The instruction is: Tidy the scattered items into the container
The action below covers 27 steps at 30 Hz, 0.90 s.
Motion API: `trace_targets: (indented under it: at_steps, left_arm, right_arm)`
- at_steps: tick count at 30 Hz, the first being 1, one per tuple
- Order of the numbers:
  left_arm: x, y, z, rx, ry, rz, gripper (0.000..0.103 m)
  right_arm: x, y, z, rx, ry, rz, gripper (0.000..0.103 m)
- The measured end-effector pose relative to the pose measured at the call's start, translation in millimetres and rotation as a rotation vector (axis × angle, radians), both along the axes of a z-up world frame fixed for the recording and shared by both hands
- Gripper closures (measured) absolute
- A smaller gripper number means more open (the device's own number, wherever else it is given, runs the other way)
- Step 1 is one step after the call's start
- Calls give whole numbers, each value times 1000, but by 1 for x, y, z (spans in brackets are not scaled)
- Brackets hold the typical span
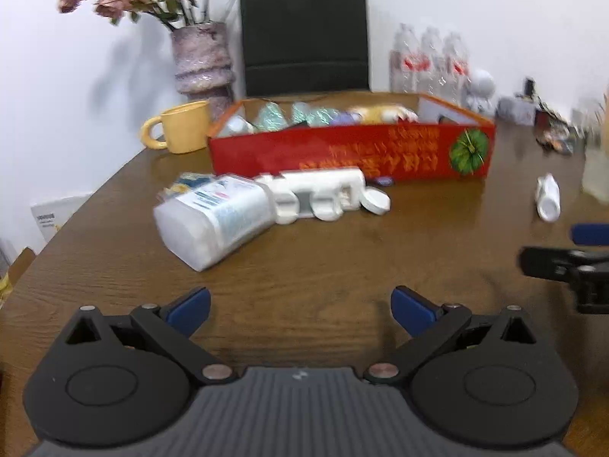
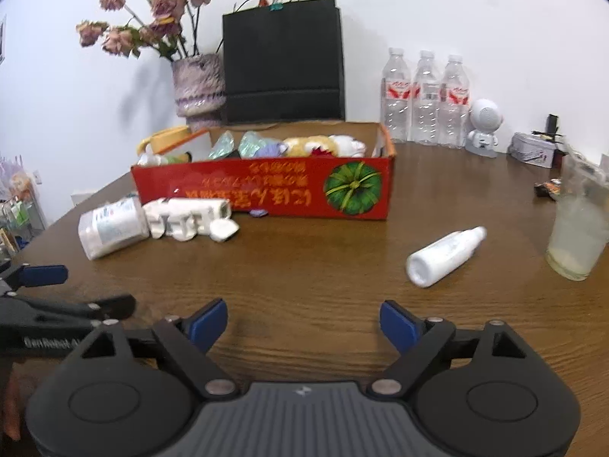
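White bottles lie loose before the red box (image 2: pixel 262 194): with both grippers, left (image 1: pixel 300 306) and right (image 2: pixel 303 321), spread wide and empty, the small bottle (image 2: pixel 443 255) on the right may roll off if nudged.

My wooden table (image 2: pixel 304 266) carries a red box (image 2: pixel 262 186). In front of the box lie a jar (image 2: pixel 112 226) and white packets (image 2: pixel 190 217); a white bottle (image 2: pixel 443 255) lies to its right, a yellow mug (image 1: pixel 182 125) to its left.

Box (image 2: pixel 262 190) mid-table; jar (image 2: pixel 110 226) front-left of it, bottle (image 2: pixel 443 255) front-right, bag (image 2: pixel 283 61) behind.
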<state>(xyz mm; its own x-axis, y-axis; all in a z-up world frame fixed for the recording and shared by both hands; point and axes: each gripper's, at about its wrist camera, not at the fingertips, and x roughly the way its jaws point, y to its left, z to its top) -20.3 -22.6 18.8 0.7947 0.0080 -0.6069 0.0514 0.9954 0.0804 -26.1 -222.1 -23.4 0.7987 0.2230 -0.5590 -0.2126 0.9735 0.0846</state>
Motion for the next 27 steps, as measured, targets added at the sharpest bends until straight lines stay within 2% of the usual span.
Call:
trace_targets:
  at_steps: [5, 8, 13, 27]
  left_arm:
    - [1, 5, -5, -61, 44, 0, 0]
    - [3, 5, -6, -63, 45, 24, 0]
    - [7, 3, -6, -65, 46, 58, 0]
    - [7, 4, -5, -67, 46, 62, 0]
  right_arm:
    - [4, 12, -10, 23, 60, 4, 10]
    - [6, 15, -12, 8, 75, -24, 0]
    - [9, 18, -14, -14, 83, -48, 0]
    - [12, 16, -14, -2, 81, -50, 0]
